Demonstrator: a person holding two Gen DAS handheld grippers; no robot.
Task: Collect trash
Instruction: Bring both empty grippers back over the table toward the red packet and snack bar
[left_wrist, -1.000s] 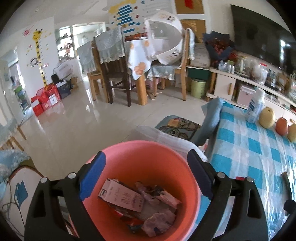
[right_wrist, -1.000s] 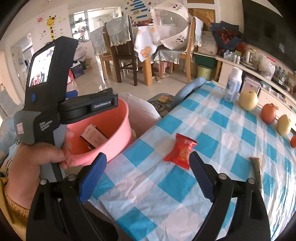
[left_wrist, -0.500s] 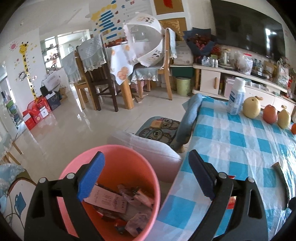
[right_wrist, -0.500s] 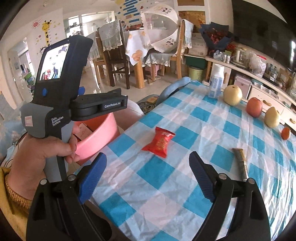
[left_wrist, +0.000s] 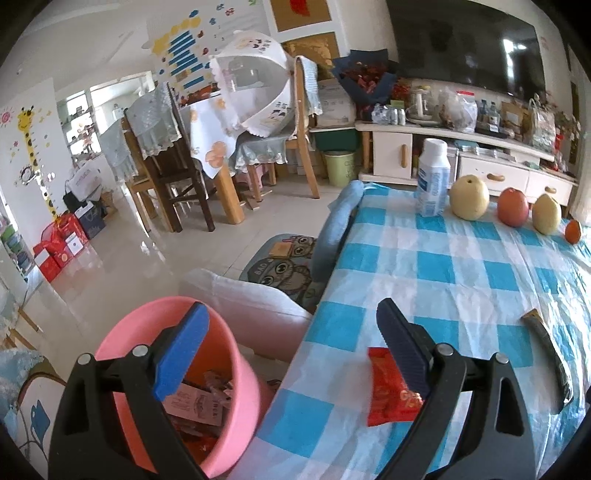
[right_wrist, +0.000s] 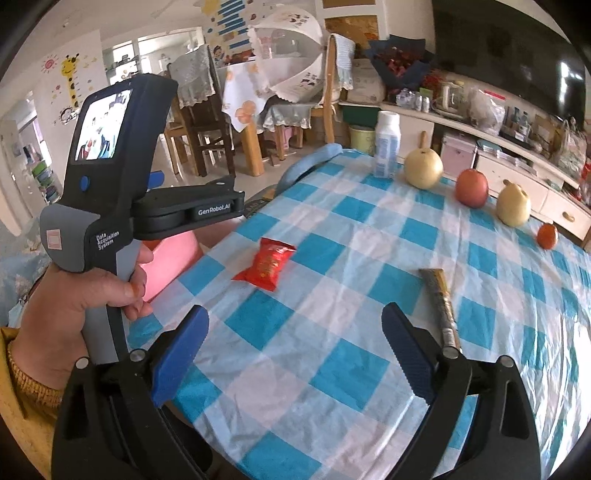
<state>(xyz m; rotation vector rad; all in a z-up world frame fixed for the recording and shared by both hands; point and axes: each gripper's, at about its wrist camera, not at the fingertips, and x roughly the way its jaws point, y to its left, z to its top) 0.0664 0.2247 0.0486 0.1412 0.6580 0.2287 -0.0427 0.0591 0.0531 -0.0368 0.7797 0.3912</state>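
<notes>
Basically both tools are empty and wide apart at the jaws. Left gripper (left_wrist: 291, 332) has its blue pads spread about as far as they go, nothing pinched, nothing touching the pads; seen through the gap are the table edge and a white cushion. Its left pad sits over the pink bin (left_wrist: 229, 413) at 7 o'clock in the left wrist view, its right pad overlaps the red snack wrapper (left_wrist: 388, 398) at 5 o'clock, but the wrapper lies flat on the blue-and-white checked tablecloth (left_wrist: 443, 269), not gripped. Bin holds paper scraps and wrappers, stands off the table's near-left edge. Right gripper (right_wrist: 295, 343) also gaping, pads clear of everything, checked cloth showing between them. In the right wrist view the red snack wrapper (right_wrist: 267, 264) sits at about 11 o'clock from the pads, well apart from them. Brown stick wrapper (right_wrist: 441, 306) lies just beside the right pad at 3 o'clock; contact cannot be told, looks apart. A person's hand (right_wrist: 70, 306) at 9 o'clock holds the left tool's handle, yellow sleeve at the wrist, pink bin (right_wrist: 170, 258) partly hidden behind it. Far edge at 1 o'clock: white bottle (right_wrist: 387, 144), then pear, apple, pear, small orange in a row, all untouched.
</notes>
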